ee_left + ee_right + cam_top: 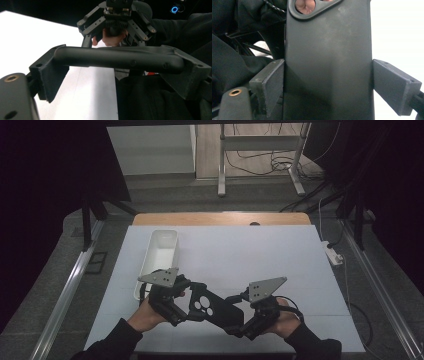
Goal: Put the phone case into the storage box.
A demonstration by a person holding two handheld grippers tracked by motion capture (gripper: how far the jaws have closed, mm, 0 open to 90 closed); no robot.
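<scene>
2 grippers clamped 1 black phone case [212,307] between them above the white table [280,265].

The left gripper [192,307] had its jaws pressed on the case's edges at the camera-cutout end, seen edge-on in the left gripper view [117,58]. The right gripper [237,322] pinched the other end, both pads [268,83] flat against the case's sides [327,62]. The case hung tilted over the table's near part, right of the white tray [160,257].
</scene>
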